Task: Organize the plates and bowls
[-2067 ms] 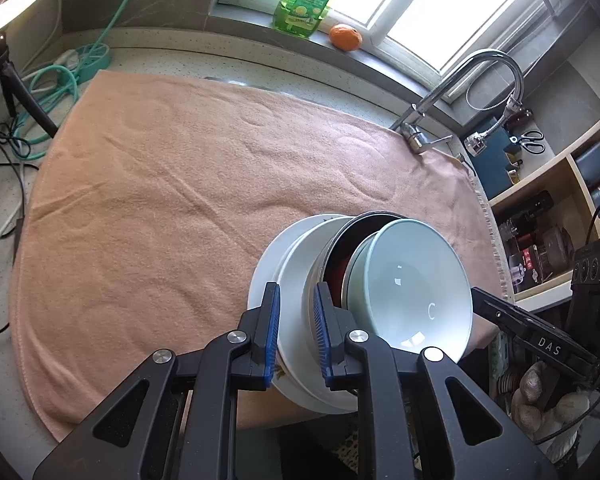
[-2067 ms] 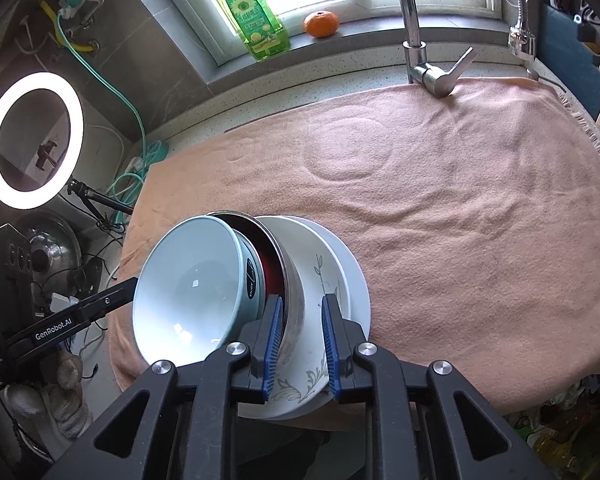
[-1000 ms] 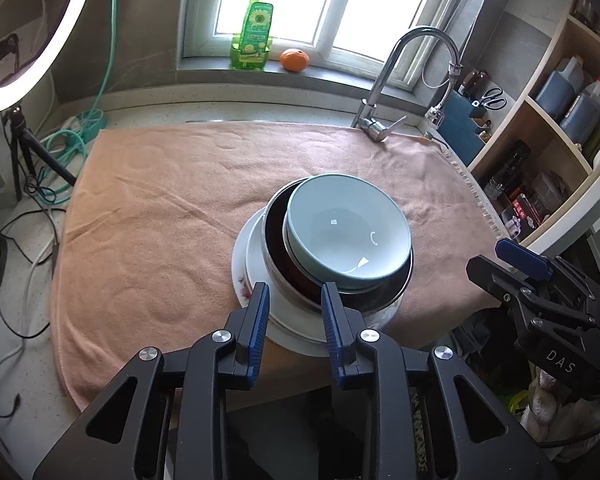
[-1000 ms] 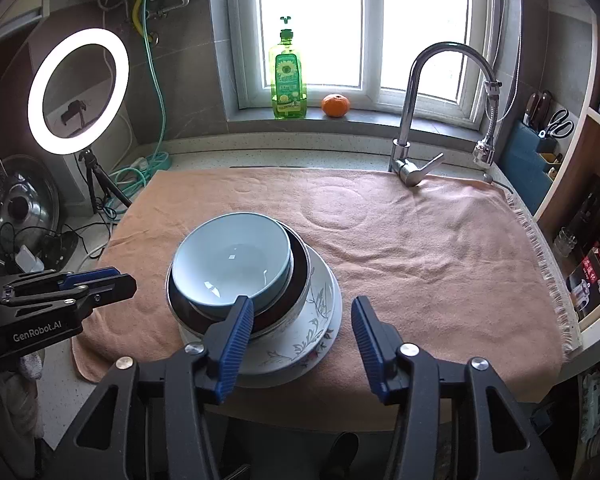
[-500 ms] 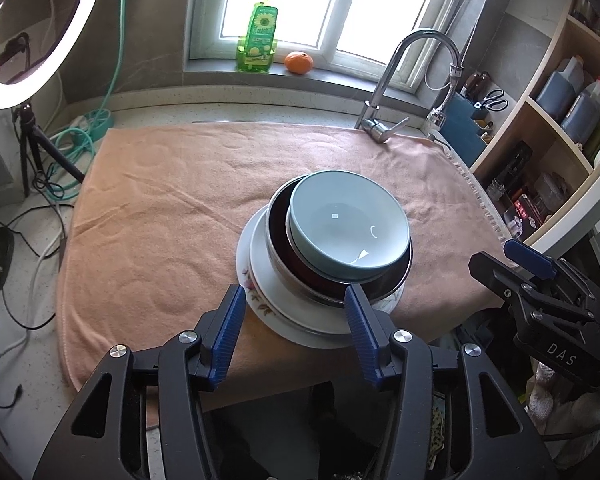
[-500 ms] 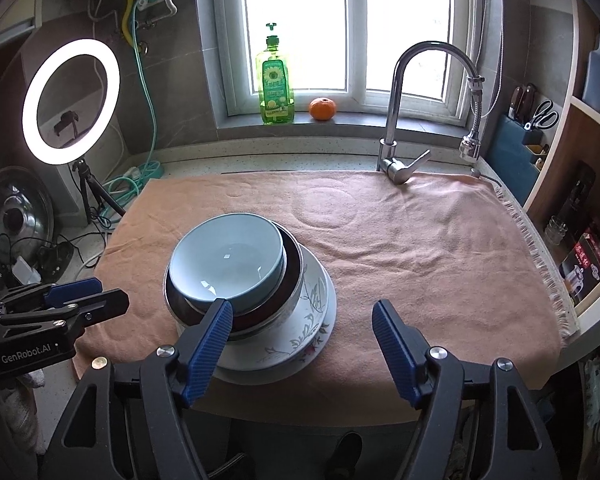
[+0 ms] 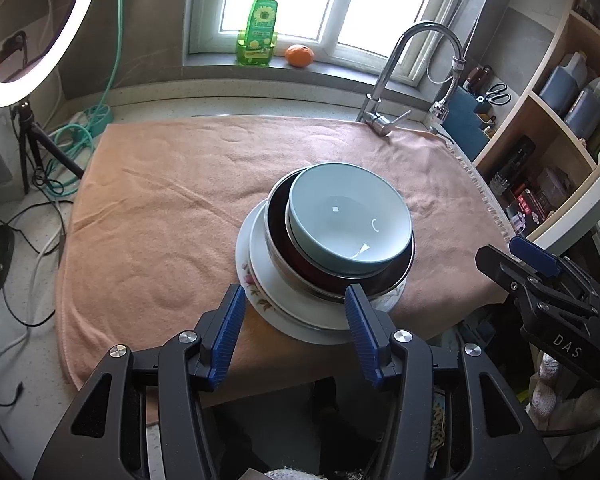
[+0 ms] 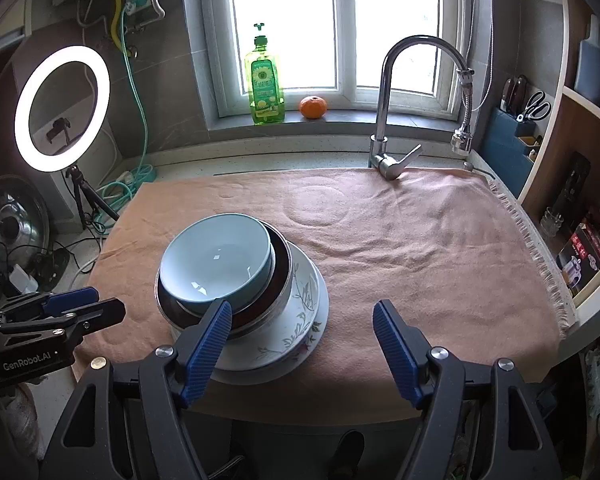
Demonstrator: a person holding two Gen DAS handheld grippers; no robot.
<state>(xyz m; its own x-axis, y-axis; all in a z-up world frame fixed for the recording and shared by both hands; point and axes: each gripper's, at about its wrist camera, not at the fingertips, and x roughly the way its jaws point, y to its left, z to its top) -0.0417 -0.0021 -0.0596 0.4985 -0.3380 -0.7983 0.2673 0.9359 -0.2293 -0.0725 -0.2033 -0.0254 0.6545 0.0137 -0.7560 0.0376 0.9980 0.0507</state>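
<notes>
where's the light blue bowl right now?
The light blue bowl sits on top of the stack, nested in the dark red metal bowl over the floral plates, on the towel's near-left part in the right wrist view.

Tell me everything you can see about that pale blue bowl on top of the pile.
The pale blue bowl is round, deep and glossy, probably glazed ceramic, with window light glinting off its empty inside. It sits upright, mouth up, nested off-centre in a wider metal-rimmed dish with a dark red inside, which rests on white floral plates on the peach towel. Only that dish appears to touch it. Both the left gripper and the right gripper are open and hold nothing.
</notes>
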